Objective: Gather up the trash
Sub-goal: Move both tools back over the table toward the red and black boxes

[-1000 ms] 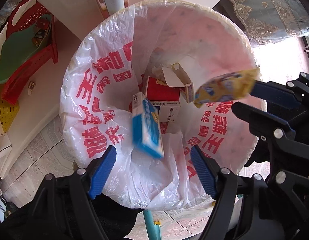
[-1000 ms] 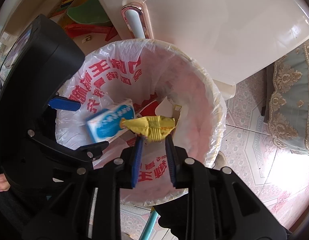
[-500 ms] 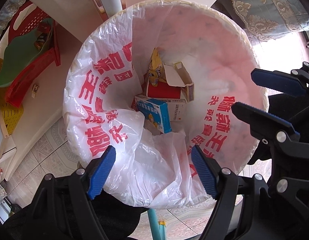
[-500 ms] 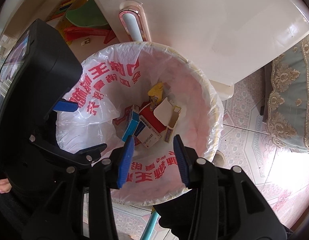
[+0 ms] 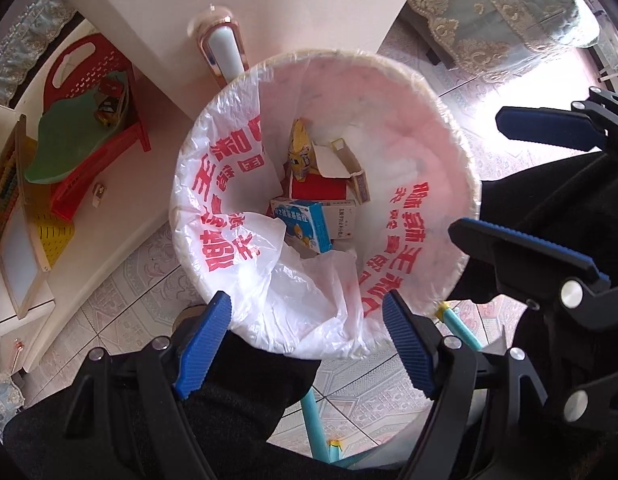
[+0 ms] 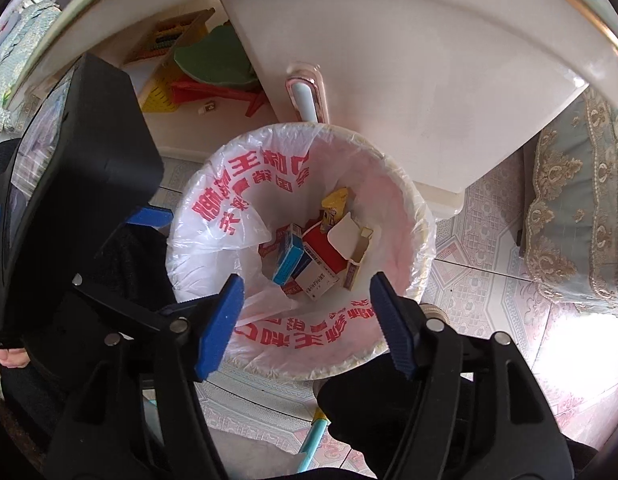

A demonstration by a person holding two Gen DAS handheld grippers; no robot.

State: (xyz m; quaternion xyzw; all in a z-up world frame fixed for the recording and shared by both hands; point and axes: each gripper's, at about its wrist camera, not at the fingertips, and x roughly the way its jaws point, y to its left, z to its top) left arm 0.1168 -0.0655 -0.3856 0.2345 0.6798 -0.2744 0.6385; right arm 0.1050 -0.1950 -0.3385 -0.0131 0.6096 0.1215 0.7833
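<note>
From the left wrist view, my left tool (image 5: 305, 344) hangs above the trash bin (image 5: 449, 116), its 2 blue pads spread apart with nothing between them; a second ago the blue box (image 5: 303, 222) was tumbling out from between those pads, and now it lies at the bottom of the bin on top of the red and white carton (image 5: 329, 200). The yellow snack wrapper (image 5: 301, 152), which my right tool was carrying over the rim a second ago, now leans against the far inner side of the printed plastic liner (image 5: 225, 184), beside the opened cardboard box (image 5: 341, 160). My right tool (image 5: 537, 184) shows at the right edge of this view, also with nothing in it. The bin looks smaller and further below than before, so I am lifting away. From the right wrist view, my right tool (image 6: 307, 318) has its jaws opening, and there is only air between them, where a second ago they pinched the wrapper. Below them sit the wrapper (image 6: 335, 204), the blue box (image 6: 289, 258), the carton (image 6: 321, 268) and the opened box (image 6: 353, 248), all inside the bin (image 6: 417, 216). My left tool's black body (image 6: 81, 184) fills the left side here. I judge that both pieces are now delivered and both tools are free for the next piece of trash, though none is visible on the tiled floor (image 6: 469, 280) around the bin in either view.
</note>
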